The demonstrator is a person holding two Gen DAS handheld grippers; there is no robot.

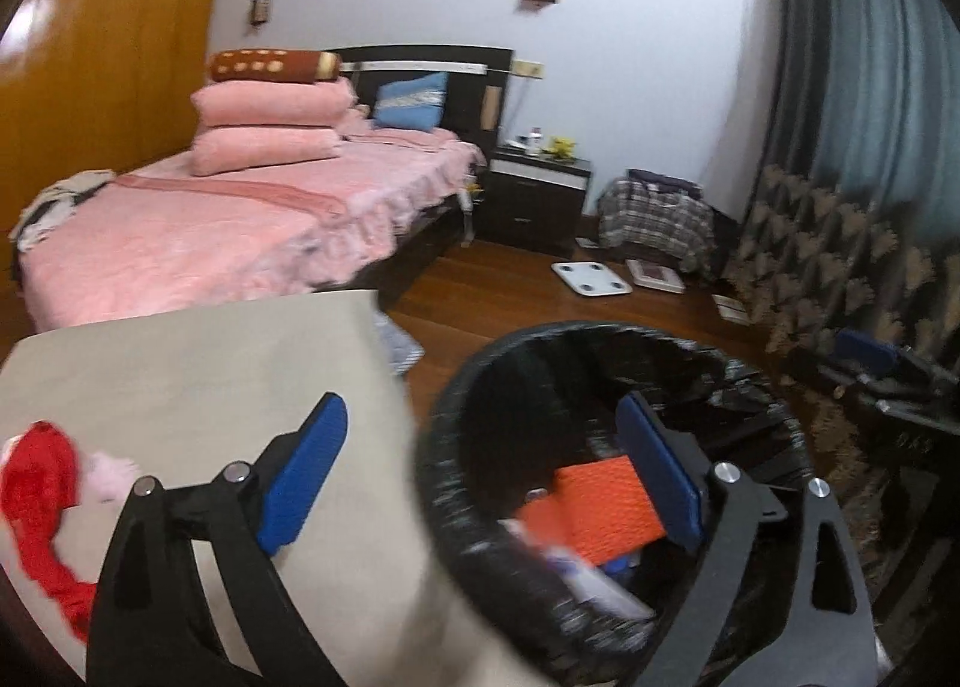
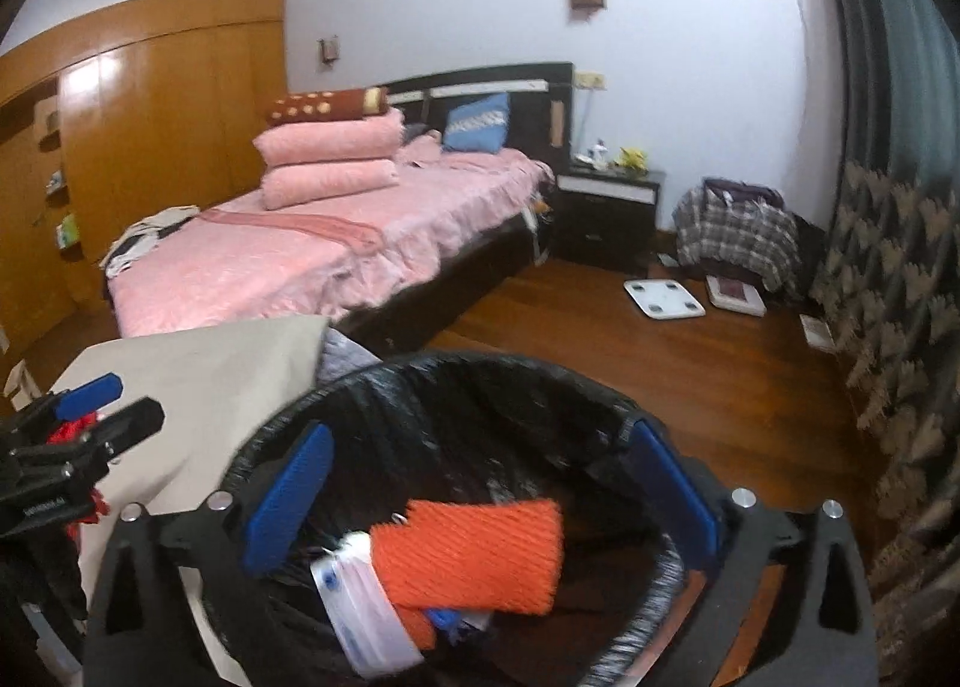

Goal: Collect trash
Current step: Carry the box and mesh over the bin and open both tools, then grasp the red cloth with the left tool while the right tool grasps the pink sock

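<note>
A bin with a black liner [image 2: 480, 387] stands on the wood floor beside a beige table [image 2: 204, 369]. Inside lie an orange ridged piece [image 2: 474, 555] and a white-pink wrapper [image 2: 366, 609]. My right gripper [image 2: 480, 507] is open and empty over the bin's mouth. My left gripper [image 1: 486, 477] is open and empty, its left finger over the table [image 1: 198, 375] and its right finger over the bin [image 1: 480, 411]. The orange piece [image 1: 600, 507] shows between its fingers. A red crumpled thing [image 1: 42, 483] and a pink-white scrap [image 1: 108, 477] lie on the table at the left.
A pink bed [image 2: 324, 249] stands behind the table. A dark nightstand [image 2: 606, 219], a plaid bundle [image 2: 738, 237] and white scales [image 2: 663, 298] lie on the floor beyond. A patterned curtain [image 2: 888, 297] hangs at the right.
</note>
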